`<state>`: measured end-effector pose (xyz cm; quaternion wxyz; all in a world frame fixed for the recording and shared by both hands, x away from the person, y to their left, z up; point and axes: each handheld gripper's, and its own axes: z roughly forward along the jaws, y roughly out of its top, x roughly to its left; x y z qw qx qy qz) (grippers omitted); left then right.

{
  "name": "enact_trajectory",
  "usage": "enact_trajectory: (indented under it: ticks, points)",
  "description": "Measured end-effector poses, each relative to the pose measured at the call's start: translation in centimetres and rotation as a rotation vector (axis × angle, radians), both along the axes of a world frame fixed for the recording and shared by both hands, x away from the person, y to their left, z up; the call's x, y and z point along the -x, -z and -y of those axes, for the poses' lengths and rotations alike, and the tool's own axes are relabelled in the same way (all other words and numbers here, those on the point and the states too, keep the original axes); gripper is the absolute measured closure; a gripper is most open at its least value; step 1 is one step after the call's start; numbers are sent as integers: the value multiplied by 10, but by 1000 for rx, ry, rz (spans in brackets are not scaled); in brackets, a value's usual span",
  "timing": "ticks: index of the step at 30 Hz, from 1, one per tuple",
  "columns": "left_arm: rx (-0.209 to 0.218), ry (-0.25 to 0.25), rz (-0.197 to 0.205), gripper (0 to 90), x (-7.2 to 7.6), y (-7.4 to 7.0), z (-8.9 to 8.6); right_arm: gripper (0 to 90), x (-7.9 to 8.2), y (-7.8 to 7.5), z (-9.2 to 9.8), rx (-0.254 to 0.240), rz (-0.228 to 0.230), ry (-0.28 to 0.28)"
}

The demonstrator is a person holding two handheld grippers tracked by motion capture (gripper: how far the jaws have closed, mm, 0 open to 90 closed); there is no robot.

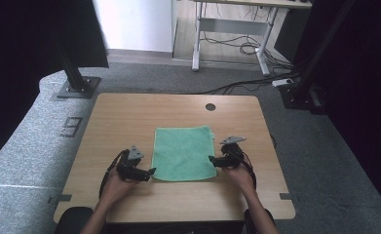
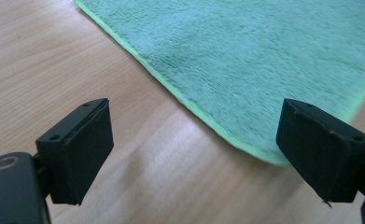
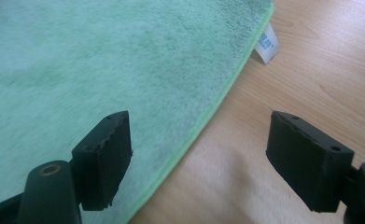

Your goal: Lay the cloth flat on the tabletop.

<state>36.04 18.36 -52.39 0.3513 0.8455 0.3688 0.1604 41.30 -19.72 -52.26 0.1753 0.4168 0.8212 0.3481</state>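
A green cloth (image 1: 184, 153) lies flat in the middle of the wooden table (image 1: 129, 112). My left gripper (image 1: 151, 172) sits at the cloth's near left corner, jaws wide apart, nothing between them. In the left gripper view that corner of the cloth (image 2: 245, 56) lies just ahead of the left gripper (image 2: 196, 156). My right gripper (image 1: 211, 159) rests at the cloth's right edge, also open. In the right gripper view the right gripper (image 3: 199, 161) straddles the cloth's (image 3: 101, 60) hem, one jaw over the fabric and one over bare wood. A white tag (image 3: 266, 44) sticks out from the hem.
A round cable hole (image 1: 210, 107) is in the table near its far edge. Dark frame posts (image 1: 73, 73) stand on the grey floor beyond the table's corners. Another desk with cables (image 1: 237, 44) stands farther back.
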Motion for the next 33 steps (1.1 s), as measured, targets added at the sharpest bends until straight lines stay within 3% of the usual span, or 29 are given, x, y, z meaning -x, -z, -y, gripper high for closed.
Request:
enact_trajectory:
  ticks: [1,9,11,15,19,22,26,33]
  points:
    - [-3,5,5,110,4,-3,-3,209,8,-3,3,-2,1,-5]
    - [-1,4,-11,110,9,-1,-7,195,27,-4,11,-16,-21,-5]
    - [-20,7,-8,110,12,0,-5,195,35,-2,11,-13,-28,-9]
    - [-4,2,-10,110,20,-3,-12,192,43,-1,16,-19,-32,-4]
    - [-3,-11,-26,109,26,0,-21,173,49,3,21,-30,-32,12]
    - [-24,-26,-59,109,31,9,-31,156,53,9,25,-29,-44,12]
    - [-55,-46,-62,102,30,15,-35,136,54,19,30,-29,-66,14]
    - [-43,-58,-74,71,27,21,-37,86,59,26,35,3,-61,19]
